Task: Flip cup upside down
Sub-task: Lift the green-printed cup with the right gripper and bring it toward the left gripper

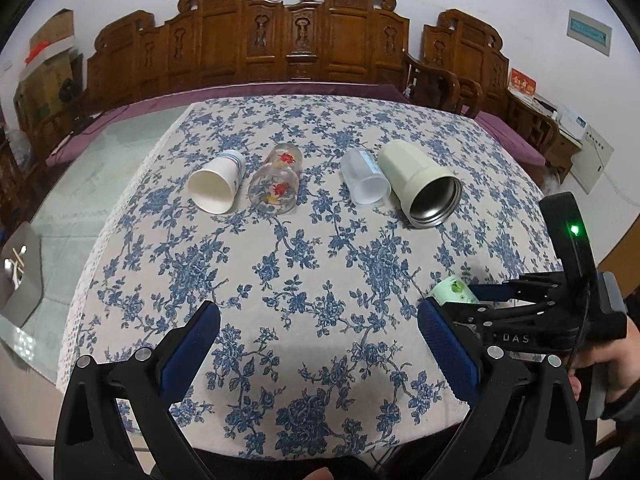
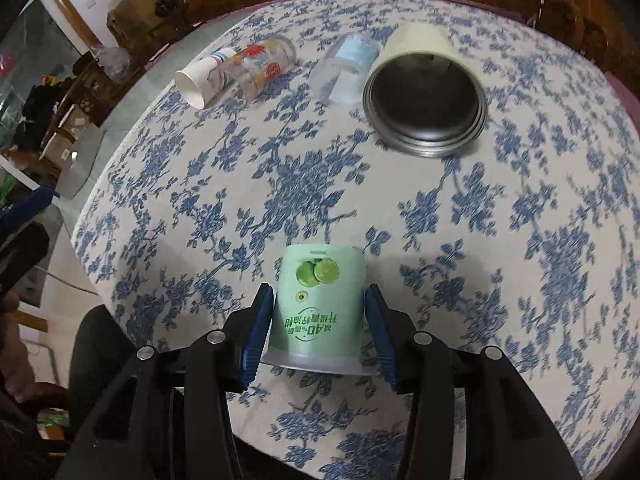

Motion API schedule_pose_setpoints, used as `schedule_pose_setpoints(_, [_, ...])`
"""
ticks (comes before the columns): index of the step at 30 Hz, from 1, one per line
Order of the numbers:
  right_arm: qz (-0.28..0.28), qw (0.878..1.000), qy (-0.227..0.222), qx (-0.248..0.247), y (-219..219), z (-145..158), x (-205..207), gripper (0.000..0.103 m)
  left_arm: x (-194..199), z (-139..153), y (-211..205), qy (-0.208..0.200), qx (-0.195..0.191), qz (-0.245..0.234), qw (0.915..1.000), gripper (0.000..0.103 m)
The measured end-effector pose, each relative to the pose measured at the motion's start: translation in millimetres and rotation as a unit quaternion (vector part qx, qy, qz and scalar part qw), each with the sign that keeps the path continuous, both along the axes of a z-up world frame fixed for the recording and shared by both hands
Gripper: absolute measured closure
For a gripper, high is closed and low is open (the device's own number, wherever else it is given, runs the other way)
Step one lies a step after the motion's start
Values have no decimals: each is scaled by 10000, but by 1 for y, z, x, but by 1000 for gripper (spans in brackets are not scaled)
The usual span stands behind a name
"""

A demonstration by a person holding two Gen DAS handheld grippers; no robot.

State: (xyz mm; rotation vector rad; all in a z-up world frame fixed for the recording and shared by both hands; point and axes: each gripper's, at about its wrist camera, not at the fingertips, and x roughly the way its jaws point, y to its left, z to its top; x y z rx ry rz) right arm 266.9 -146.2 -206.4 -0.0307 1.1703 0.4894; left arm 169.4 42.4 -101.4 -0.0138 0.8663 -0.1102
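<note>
My right gripper (image 2: 318, 312) is shut on a light green cup with lime print (image 2: 318, 304), its text upside down and its rim toward me, base pointing away, just above the floral tablecloth (image 2: 280, 184). In the left wrist view the same cup (image 1: 454, 290) peeks out between the right gripper's fingers at the right. My left gripper (image 1: 318, 340) is open and empty over the near part of the table.
Several cups lie on their sides at the far part of the table: a white paper cup (image 1: 218, 186), a flowered glass (image 1: 276, 180), a clear plastic cup (image 1: 366, 178) and a pale green steel-lined cup (image 1: 420, 188). Carved wooden benches (image 1: 280, 40) stand behind.
</note>
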Motion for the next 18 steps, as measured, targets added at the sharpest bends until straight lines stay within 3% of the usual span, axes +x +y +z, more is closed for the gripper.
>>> schedule_pose_setpoints(8, [-81,9983,-544,214,-32,36,-21,44,11,6,-22,171,163,-262,9994,8])
schedule_pose_setpoints(18, [-315,9963,-778,204,-92,43,-61,44,48,-19,-72,1127,-93,-513,9923,17])
